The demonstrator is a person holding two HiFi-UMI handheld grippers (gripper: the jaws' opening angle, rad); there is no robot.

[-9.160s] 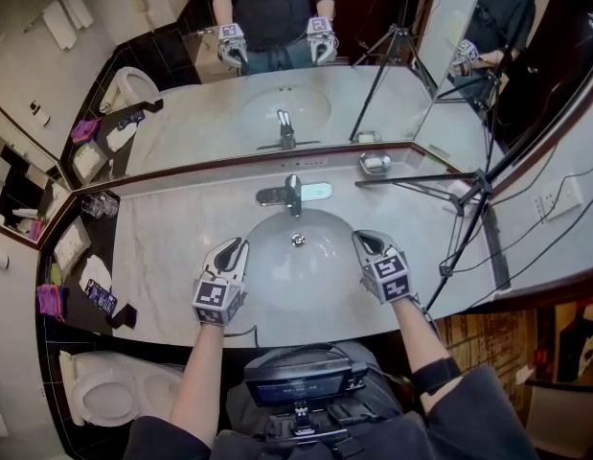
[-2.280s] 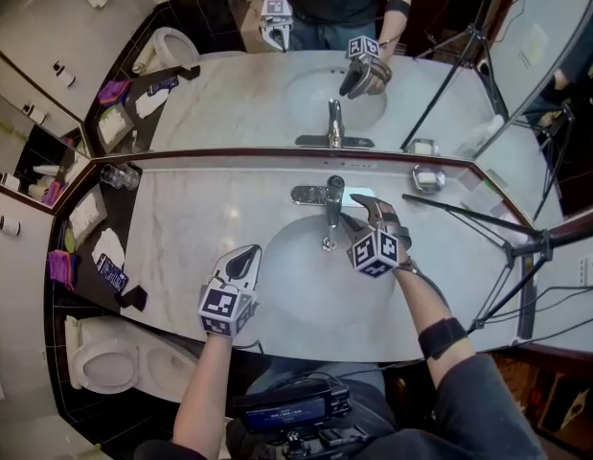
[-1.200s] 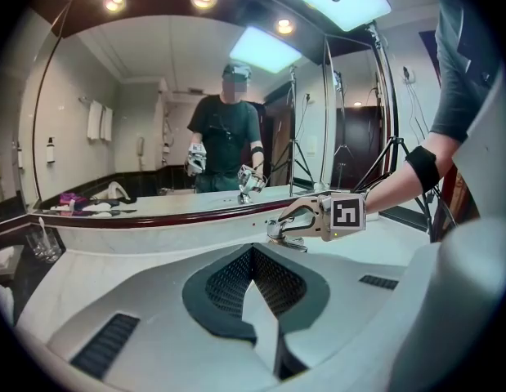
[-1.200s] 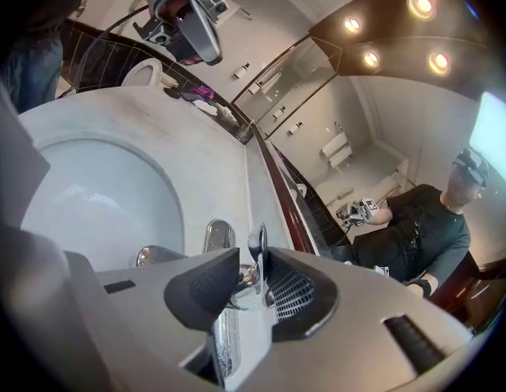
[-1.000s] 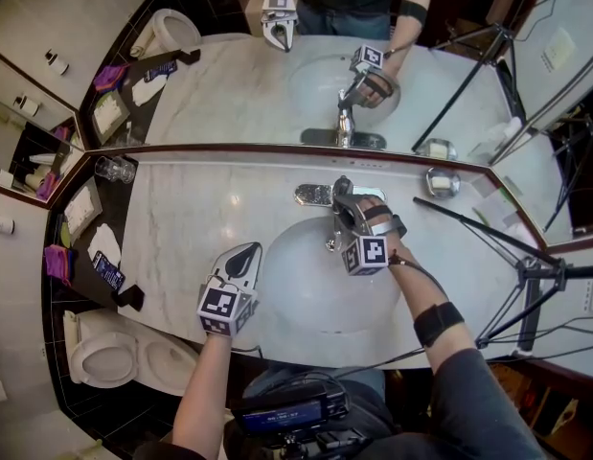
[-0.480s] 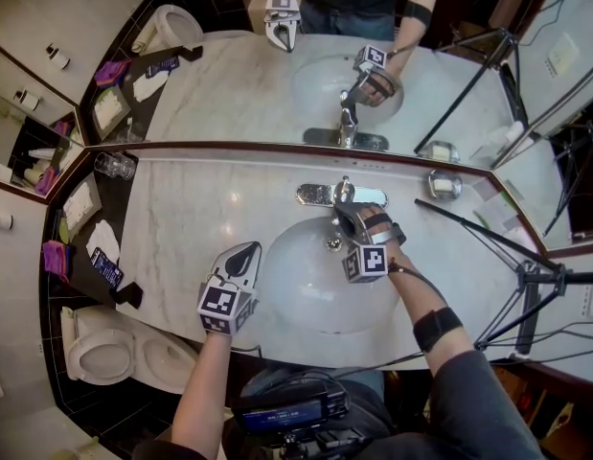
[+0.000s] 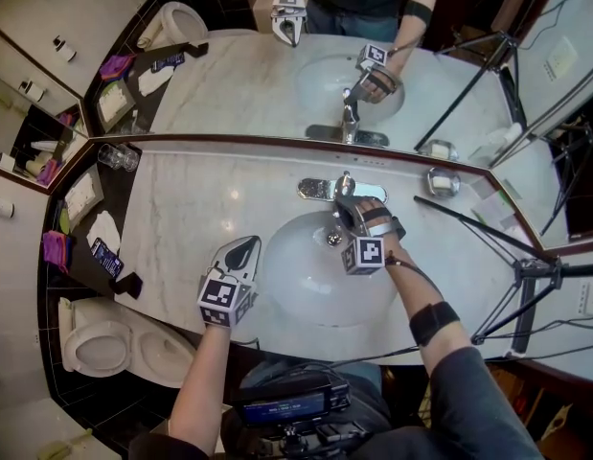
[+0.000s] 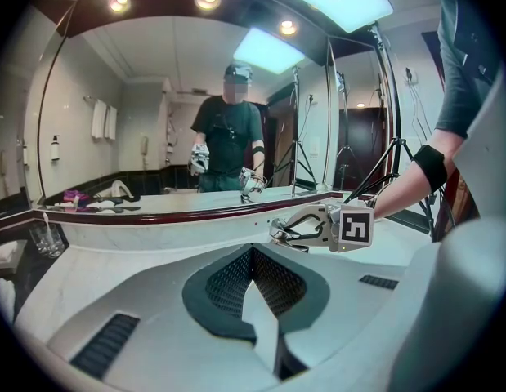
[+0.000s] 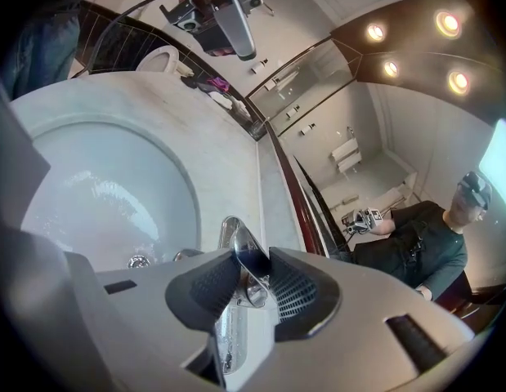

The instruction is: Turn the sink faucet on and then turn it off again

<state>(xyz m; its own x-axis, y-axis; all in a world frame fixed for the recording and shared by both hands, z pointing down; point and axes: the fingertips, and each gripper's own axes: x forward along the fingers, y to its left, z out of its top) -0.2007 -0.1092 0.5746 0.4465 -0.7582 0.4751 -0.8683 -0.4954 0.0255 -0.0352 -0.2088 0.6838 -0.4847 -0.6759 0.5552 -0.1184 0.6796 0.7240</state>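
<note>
**Right claw clamped on the faucet lever, left claw idle**

Head view: The chrome faucet (image 7: 325, 191) stood at the 12 o'clock edge of the white basin (image 7: 296, 278), set into a marble tabletop (image 7: 186, 218). The right claw (image 7: 347, 202) reached in from the basin's 2 o'clock side. Its jaws were on either side of the faucet lever (image 7: 345, 181). The left claw (image 7: 242, 248) sat clenched and empty over the basin's rim at 9 o'clock, well apart from the faucet. Drinking glasses (image 7: 112, 156) stood far out at 10 o'clock on the tabletop. A soap dish (image 7: 443, 182) lay at 2 o'clock against the mirror (image 7: 239, 80). A tripod (image 7: 526, 274) leaned over the tabletop's 3 o'clock end.

Left claw view: The left claw (image 8: 254, 253) had its jaws together with nothing between them. Beyond them, at 1 o'clock, the right claw (image 8: 285, 232) was at the faucet, under the mirror (image 8: 154, 104).

Right claw view: The right claw (image 9: 249, 274) was grasping the faucet lever (image 9: 244, 256). The shiny blade stood upright between the two ribbed pads. The basin (image 9: 89, 194) spread out at 10 o'clock, with its drain (image 9: 139, 261) near the jaws at 9 o'clock. The left claw (image 9: 236, 19) showed at 12 o'clock.
</note>
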